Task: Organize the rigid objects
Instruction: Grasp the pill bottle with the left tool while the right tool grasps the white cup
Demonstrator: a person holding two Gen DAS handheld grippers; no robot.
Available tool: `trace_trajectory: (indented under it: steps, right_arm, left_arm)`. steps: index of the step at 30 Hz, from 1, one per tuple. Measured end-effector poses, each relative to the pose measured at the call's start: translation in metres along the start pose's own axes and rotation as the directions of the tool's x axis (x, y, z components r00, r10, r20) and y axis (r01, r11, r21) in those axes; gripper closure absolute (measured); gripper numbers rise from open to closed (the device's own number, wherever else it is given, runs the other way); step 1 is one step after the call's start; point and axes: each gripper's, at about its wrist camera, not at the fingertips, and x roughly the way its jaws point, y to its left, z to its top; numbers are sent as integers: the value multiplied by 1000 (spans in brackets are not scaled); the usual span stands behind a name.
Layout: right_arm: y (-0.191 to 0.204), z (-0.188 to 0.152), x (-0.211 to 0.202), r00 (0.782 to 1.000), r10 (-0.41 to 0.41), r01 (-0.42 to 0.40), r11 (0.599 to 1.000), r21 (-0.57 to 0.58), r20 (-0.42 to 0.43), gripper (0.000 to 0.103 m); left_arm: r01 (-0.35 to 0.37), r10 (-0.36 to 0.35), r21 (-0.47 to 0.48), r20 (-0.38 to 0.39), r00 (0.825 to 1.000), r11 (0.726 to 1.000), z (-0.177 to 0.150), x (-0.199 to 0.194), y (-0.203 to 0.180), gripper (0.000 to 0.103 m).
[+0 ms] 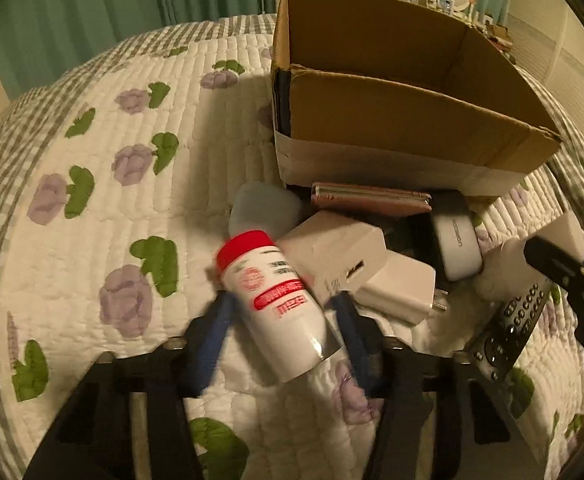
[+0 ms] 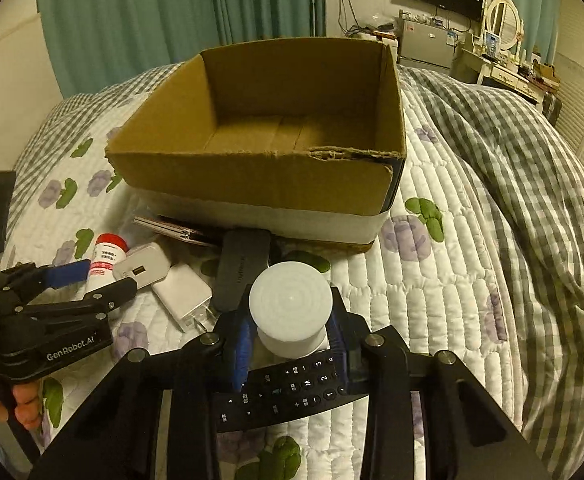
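An open cardboard box (image 1: 403,120) (image 2: 252,176) stands on the quilted bed, empty inside. In front of it lie loose items. My left gripper (image 1: 284,308) has its blue fingers on both sides of a white bottle with a red cap (image 1: 276,300) (image 2: 106,258), which lies tilted on the quilt. My right gripper (image 2: 290,332) is shut on a white round-lidded jar (image 2: 292,304) (image 1: 503,268), above a black remote control (image 2: 292,392) (image 1: 507,328).
Two white chargers (image 1: 331,256) (image 1: 399,288), a pink phone (image 1: 371,198), a dark oblong device (image 2: 242,268) and a grey soft case (image 1: 264,208) lie in the pile. A checked blanket (image 2: 531,184) is bunched at the right. Furniture stands beyond.
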Motion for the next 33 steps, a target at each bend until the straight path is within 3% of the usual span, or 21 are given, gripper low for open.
trace_trajectory:
  steps: [4,19,21,25,28,30,33]
  right_arm:
    - [0,1,-8,1000,1,-1,1000,-3,12,71]
    - [15,17,-73,995,-8,15,998,-66,104,71]
    - [16,20,-81,993,-8,16,998,-68,117,71]
    - [18,26,-95,990,-10,21,997,-79,140,71]
    - [14,24,-99,990,-12,23,997,-74,143,71]
    - [12,21,-97,990,-13,22,997,-70,139,71]
    - [8,18,-91,992,-12,20,998,-59,129,71]
  left_arm:
    - [18,-17,-32,6,1000,999,-3,-10,8,64]
    - [4,-6,17,113,994,1000,-6,-84,1,74]
    - [5,-8,29,131,991,1000,-2,-92,1,103]
    - [-7,0,69,100,995,998,2,-86,-4,103]
    - [32,-36,69,55,998,997,-10,-74,-3,103]
    - [17,-18,65,23,1000,998,-19,-60,-3,100]
    - [20,-17,47,-60,998,999,-31,-38,-1,80]
